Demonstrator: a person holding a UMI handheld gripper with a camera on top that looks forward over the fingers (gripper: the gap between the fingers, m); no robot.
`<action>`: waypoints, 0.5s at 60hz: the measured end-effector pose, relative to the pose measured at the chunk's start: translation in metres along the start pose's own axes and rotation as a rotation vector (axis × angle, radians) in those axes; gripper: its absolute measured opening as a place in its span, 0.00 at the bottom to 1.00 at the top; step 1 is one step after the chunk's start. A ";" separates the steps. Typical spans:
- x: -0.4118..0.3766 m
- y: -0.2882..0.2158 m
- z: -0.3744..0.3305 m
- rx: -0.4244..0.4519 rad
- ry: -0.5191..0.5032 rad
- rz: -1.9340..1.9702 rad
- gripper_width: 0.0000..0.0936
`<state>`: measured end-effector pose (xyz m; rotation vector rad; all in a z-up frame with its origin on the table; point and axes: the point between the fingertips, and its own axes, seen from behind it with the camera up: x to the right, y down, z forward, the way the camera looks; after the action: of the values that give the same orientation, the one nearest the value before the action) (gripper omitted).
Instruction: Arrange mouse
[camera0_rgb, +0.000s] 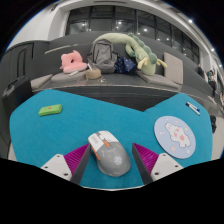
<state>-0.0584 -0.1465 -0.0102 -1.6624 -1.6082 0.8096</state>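
A grey and white mouse (108, 154) with orange trim lies on the teal desk mat (70, 125). It sits between my gripper's (111, 153) two fingers, close to their pink pads (78, 155). The fingers are spread wide on either side of it, with teal mat showing beside its rear end. The mouse rests on the mat on its own, its nose pointing away and a little to the left. A round white mouse pad (174, 134) with a printed picture lies on the mat ahead and to the right of the fingers.
A small green eraser-like block (50, 109) lies on the mat ahead to the left. At the desk's far edge are a pink plush (72, 62), a grey bag (103, 54) and a long pale green plush (140, 50). A dark partition stands behind them.
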 end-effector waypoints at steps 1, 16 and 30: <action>0.001 -0.002 0.002 0.001 0.002 0.001 0.92; 0.010 -0.015 0.032 -0.019 0.001 0.040 0.86; 0.004 -0.016 0.033 -0.018 -0.024 0.015 0.37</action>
<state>-0.0940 -0.1411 -0.0161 -1.6845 -1.6254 0.8276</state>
